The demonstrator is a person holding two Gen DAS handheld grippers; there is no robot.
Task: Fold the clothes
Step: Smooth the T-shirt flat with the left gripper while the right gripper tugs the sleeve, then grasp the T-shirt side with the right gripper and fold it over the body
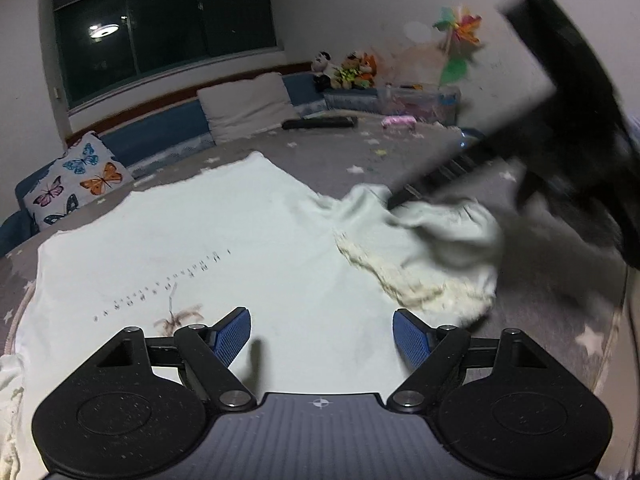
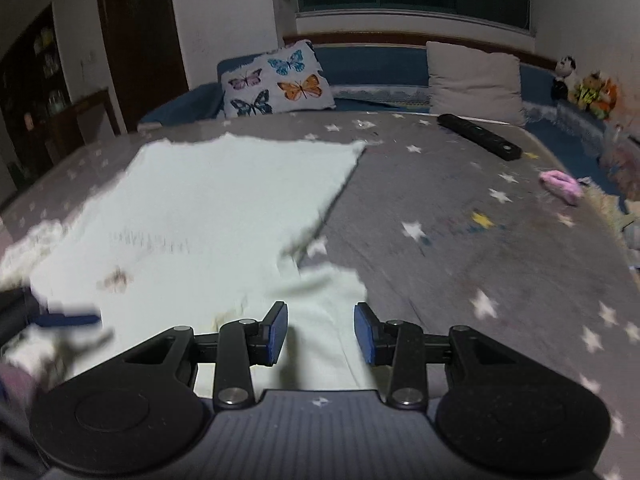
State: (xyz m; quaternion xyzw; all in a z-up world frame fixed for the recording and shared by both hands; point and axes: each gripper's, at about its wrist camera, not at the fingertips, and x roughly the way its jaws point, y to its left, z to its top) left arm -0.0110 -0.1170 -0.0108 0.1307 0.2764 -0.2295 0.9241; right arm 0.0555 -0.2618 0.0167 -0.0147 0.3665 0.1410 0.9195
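Observation:
A pale mint T-shirt (image 1: 224, 248) with small dark print lies flat on the grey star-patterned bed (image 1: 560, 280). My left gripper (image 1: 322, 334) is open and empty just above the shirt's near part. The right gripper (image 1: 394, 202) shows in the left wrist view as a blurred black shape at the rumpled right sleeve (image 1: 436, 248). In the right wrist view my right gripper (image 2: 320, 332) is open with the sleeve cloth (image 2: 320, 312) lying between its blue pads; the shirt body (image 2: 208, 208) spreads to the left.
A butterfly pillow (image 2: 280, 80) and a beige cushion (image 2: 476, 80) lean at the bed's far edge. A black remote (image 2: 478, 136) and a pink item (image 2: 560, 186) lie on the bed. Plush toys (image 1: 348, 68) sit in the corner.

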